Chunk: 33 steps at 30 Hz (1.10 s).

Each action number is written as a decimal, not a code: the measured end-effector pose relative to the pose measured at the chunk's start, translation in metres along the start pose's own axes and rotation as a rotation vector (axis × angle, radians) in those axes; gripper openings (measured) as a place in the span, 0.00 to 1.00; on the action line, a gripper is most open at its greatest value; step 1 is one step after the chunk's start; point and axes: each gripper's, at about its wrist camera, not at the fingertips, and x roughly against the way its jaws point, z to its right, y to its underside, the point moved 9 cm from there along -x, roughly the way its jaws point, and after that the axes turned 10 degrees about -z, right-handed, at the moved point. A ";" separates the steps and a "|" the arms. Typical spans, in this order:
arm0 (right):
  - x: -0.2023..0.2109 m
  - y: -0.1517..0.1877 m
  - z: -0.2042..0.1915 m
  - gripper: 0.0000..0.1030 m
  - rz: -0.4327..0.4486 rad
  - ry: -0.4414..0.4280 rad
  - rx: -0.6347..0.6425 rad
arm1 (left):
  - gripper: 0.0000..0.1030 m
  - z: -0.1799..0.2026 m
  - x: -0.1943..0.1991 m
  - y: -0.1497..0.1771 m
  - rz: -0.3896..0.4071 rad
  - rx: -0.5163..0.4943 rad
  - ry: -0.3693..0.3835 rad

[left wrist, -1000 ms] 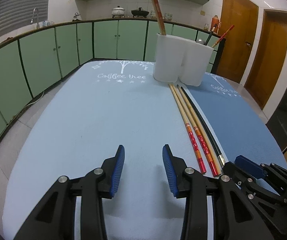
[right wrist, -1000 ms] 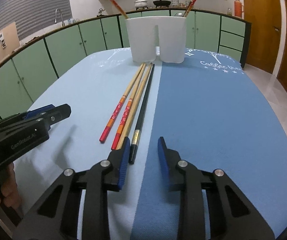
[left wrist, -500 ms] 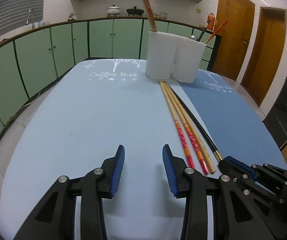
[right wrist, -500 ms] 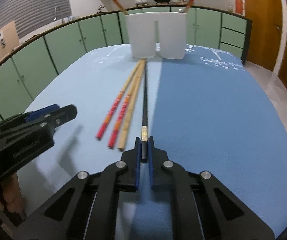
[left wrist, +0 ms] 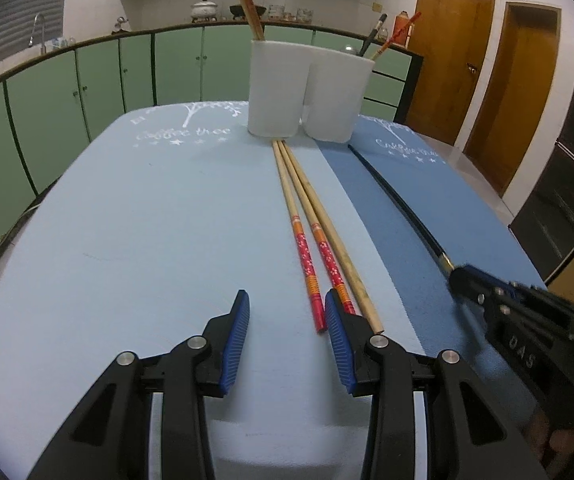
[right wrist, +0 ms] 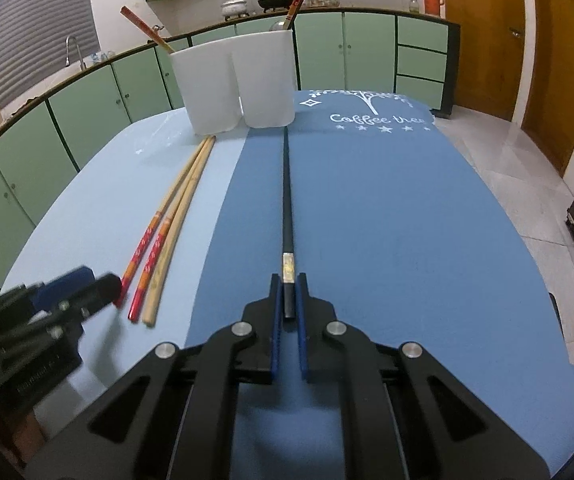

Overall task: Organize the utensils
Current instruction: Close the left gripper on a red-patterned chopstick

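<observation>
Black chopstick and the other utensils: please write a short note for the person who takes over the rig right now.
Right gripper: shut on the butt end of the black chopstick, which points toward the holder over the dark blue mat.
Left gripper: open, holding nothing, hanging over the near ends of the three loose chopsticks.
On the light blue mat: two red-patterned chopsticks and one plain bamboo chopstick, side by side.
White two-cup holder at the far end already has chopsticks in both cups.
Left: put the black one in, then the three loose ones.
</observation>
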 end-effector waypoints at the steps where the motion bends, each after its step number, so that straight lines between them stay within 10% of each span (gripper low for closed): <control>1: -0.001 -0.003 0.000 0.06 -0.002 -0.004 -0.004 | 0.38 0.000 -0.001 0.000 -0.003 0.001 0.001; 14: 0.013 0.006 -0.001 0.31 0.027 -0.051 0.010 | 0.18 -0.002 -0.002 0.000 -0.009 0.051 -0.013; 33: 0.005 0.015 -0.003 0.25 0.015 -0.036 0.017 | 0.30 -0.003 0.002 0.008 0.013 0.053 -0.048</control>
